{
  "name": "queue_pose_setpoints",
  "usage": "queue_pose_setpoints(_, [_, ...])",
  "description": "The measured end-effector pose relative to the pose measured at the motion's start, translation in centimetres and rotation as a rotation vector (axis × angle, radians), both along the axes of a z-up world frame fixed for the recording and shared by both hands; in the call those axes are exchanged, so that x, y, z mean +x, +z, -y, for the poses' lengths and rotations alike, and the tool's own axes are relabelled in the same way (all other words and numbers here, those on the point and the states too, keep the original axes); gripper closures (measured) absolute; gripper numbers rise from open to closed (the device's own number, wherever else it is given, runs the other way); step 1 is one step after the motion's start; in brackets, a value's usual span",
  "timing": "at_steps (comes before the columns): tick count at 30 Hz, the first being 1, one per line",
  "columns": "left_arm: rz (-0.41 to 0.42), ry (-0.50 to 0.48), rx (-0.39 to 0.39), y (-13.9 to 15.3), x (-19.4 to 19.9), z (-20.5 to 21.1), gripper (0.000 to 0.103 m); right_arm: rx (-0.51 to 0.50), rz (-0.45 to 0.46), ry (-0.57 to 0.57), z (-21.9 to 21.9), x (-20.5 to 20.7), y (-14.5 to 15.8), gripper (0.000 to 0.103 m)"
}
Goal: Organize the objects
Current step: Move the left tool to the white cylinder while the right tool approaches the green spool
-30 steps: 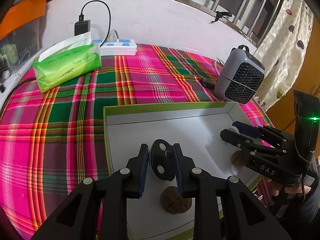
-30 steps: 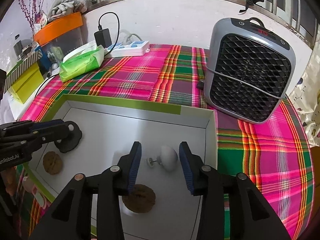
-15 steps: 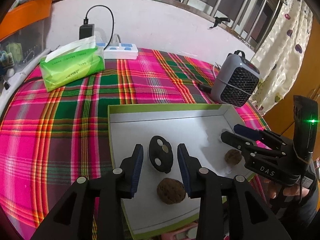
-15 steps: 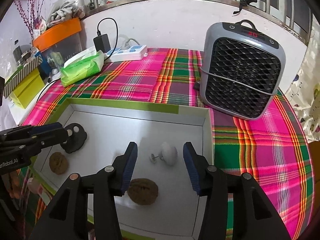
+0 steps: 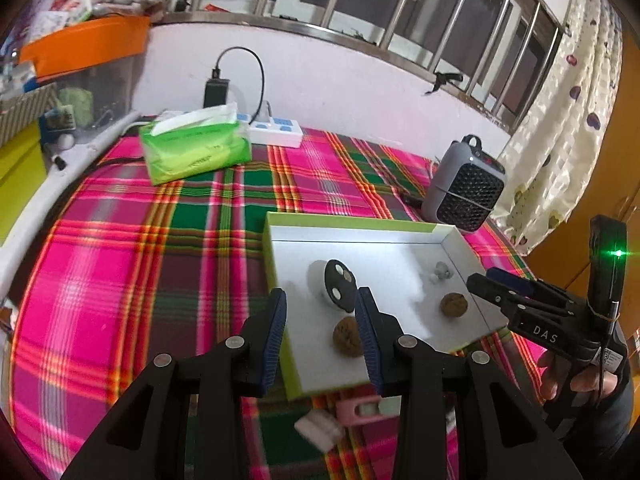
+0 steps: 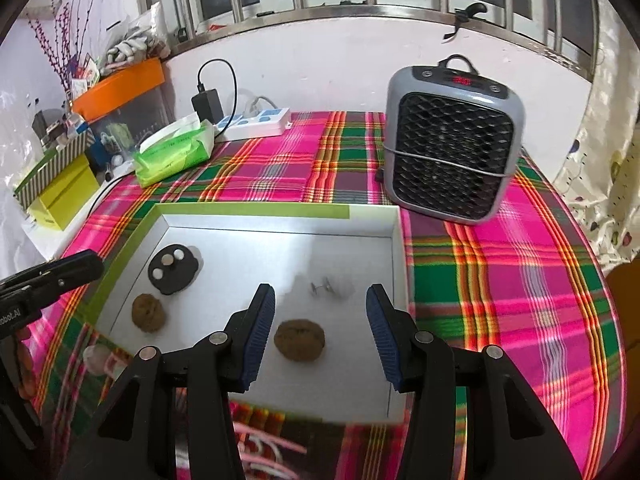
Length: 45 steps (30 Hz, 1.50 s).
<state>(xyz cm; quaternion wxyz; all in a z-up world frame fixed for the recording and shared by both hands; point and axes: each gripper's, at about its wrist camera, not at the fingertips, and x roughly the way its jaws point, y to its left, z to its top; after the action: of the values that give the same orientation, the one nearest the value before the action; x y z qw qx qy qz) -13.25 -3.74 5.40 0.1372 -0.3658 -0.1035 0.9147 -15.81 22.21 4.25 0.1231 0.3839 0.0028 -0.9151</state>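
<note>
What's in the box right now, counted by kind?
Walnuts: 2
Black disc with pale round spots: 1
Small white piece with a metal stem, too blurred to identify: 1
Total: 4, all lying loose on the floor of the box; neither gripper holds anything.

Legible marks:
- "DAS" in white letters on the black body of the right gripper [image 5: 502,290], seen from the left wrist.
- "Robot.AI", cut off at the frame edge, on the left gripper [image 6: 56,272].
- Red display on the heater [image 6: 454,148]: unreadable.
- Tissue pack [image 5: 196,148] print: too blurred.
</note>
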Motion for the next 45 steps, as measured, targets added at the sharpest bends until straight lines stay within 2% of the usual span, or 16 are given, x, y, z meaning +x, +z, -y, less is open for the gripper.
queue_pose_setpoints(5, [-0.009, 0.019, 0.009, 0.0, 2.0, 1.0, 0.069, -0.026, -0.017, -0.032, -1.0, 2.4, 0.6, 0.054])
queue_pose_setpoints(13, [0.02, 0.013, 0.023, -1.2, 4.7, 2.5, 0.069, -0.029, -0.008, -0.05, -1.2, 6.3, 0.0, 0.054])
queue_pose_setpoints(18, [0.041, 0.002, 0.057, -1.9, 5.0, 2.9, 0.069, -0.045, 0.0, -0.057, -1.2, 8.4, -0.4, 0.054])
queue_pose_setpoints(24, [0.066, -0.035, 0.059, -2.6, 5.0, 2.2, 0.069, -0.047, -0.004, -0.045, -0.8, 10.3, -0.2, 0.054])
queue_pose_setpoints(34, [0.103, -0.077, 0.055, -3.0, 4.9, 2.0, 0.069, -0.059, 0.047, 0.019, 1.6, 11.1, -1.9, 0.054])
queue_pose_setpoints(45, [0.121, -0.119, 0.052, -3.5, 4.4, 1.0, 0.068, 0.033, 0.098, 0.003, 2.8, 10.4, -3.7, 0.054])
